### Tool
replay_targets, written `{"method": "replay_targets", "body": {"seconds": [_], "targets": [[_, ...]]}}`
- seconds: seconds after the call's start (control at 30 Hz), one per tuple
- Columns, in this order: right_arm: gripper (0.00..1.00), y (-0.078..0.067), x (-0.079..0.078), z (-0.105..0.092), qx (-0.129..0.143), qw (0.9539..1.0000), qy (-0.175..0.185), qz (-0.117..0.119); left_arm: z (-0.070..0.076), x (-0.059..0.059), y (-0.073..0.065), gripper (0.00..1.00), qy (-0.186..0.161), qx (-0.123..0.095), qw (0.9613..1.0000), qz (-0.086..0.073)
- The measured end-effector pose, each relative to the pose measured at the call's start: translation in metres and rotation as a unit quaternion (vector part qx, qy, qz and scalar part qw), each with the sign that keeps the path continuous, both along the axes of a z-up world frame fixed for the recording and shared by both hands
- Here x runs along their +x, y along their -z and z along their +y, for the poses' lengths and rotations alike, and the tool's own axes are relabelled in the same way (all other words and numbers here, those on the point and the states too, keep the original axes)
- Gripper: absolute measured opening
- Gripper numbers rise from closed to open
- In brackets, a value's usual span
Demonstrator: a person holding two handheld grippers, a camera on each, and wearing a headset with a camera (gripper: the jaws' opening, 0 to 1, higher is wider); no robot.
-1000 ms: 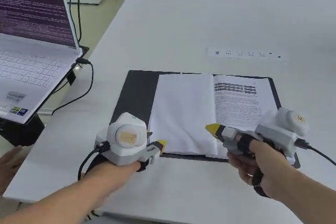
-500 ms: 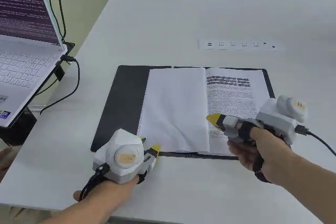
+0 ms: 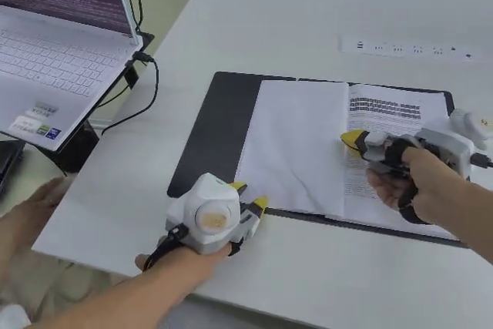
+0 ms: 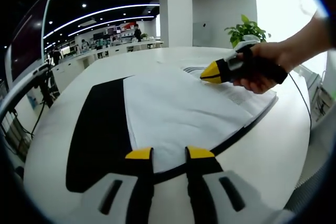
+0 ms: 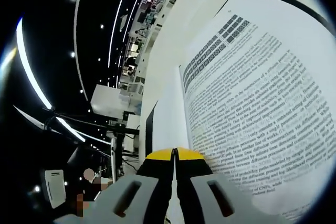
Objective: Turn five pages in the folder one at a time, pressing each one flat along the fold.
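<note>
The black folder (image 3: 209,132) lies open on the white table. A blank white page (image 3: 296,144) lies to the left of the fold and a printed page (image 3: 393,113) to the right. My right gripper (image 3: 353,140) is shut, its yellow tip resting at the fold about halfway up the page. In the right gripper view its tip (image 5: 175,155) sits between the blank page (image 5: 167,116) and the printed page (image 5: 252,103). My left gripper (image 3: 250,196) stands open at the folder's near edge, just short of the blank page (image 4: 178,108), nothing between its fingers (image 4: 169,153).
An open laptop (image 3: 69,36) sits at the left on a stand, with a black cable (image 3: 142,94) running down beside the folder. A white power strip (image 3: 416,49) lies beyond the folder. A person's hand (image 3: 31,206) rests at the table's left edge.
My right gripper has slid along the fold away from the folder's near edge toward the middle of the page. The left gripper stays by the near edge. The head camera has shifted.
</note>
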State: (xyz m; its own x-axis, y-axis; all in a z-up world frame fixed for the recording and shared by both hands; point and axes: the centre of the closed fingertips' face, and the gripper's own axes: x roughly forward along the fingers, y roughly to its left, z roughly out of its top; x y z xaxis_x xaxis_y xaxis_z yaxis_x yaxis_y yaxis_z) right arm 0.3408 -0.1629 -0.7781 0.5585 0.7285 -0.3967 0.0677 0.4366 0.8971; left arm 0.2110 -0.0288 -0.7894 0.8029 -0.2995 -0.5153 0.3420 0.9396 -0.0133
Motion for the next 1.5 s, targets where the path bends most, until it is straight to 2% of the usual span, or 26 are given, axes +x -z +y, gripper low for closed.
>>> {"method": "replay_targets", "body": {"seconds": [0.03,0.07,0.1,0.17,0.27,0.5,0.6,0.83,1.13,1.33,1.4,1.5], "targets": [[0.0,0.001,0.002,0.001,-0.002,1.0,-0.001,-0.001,0.0,0.0,0.0,0.22,0.0,0.0,1.0,0.0],[0.0,-0.002,0.005,0.004,0.017,0.9999,0.0,0.003,0.0,0.0,0.0,0.22,-0.001,-0.002,1.0,-0.001],[0.0,-0.002,0.007,0.006,0.023,0.9997,0.003,0.01,0.0,0.0,-0.001,0.22,-0.001,-0.002,1.0,-0.002],[0.0,-0.002,0.016,0.007,0.021,0.9997,0.008,0.003,0.0,0.0,0.0,0.22,-0.002,-0.003,1.0,-0.003],[0.0,0.0,0.029,0.009,0.04,0.9989,0.02,0.014,0.001,0.0,-0.001,0.22,-0.002,-0.003,1.0,-0.004],[0.0,0.001,0.054,0.009,0.05,0.9977,0.042,0.017,0.001,0.0,0.0,0.22,-0.004,-0.007,0.9999,-0.008],[0.0,0.0,0.062,0.011,0.051,0.9973,0.05,0.016,0.001,0.001,0.0,0.22,-0.005,-0.007,0.9999,-0.01],[0.0,0.0,0.089,0.014,0.033,0.9974,0.064,0.01,0.001,0.001,0.0,0.22,-0.005,-0.009,0.9998,-0.016],[0.0,0.002,0.124,0.006,0.048,0.9896,0.134,0.021,0.0,0.001,0.0,0.22,-0.008,-0.012,0.9998,-0.017],[0.0,0.002,0.137,0.004,0.052,0.9862,0.156,0.022,-0.001,0.001,-0.001,0.22,-0.008,-0.012,0.9997,-0.017],[0.0,0.003,0.142,0.002,0.056,0.9835,0.17,0.024,-0.001,0.0,-0.001,0.22,-0.008,-0.013,0.9997,-0.017],[0.0,0.004,0.145,0.002,0.056,0.9831,0.173,0.026,-0.001,0.0,0.0,0.22,-0.008,-0.012,0.9998,-0.017]]}}
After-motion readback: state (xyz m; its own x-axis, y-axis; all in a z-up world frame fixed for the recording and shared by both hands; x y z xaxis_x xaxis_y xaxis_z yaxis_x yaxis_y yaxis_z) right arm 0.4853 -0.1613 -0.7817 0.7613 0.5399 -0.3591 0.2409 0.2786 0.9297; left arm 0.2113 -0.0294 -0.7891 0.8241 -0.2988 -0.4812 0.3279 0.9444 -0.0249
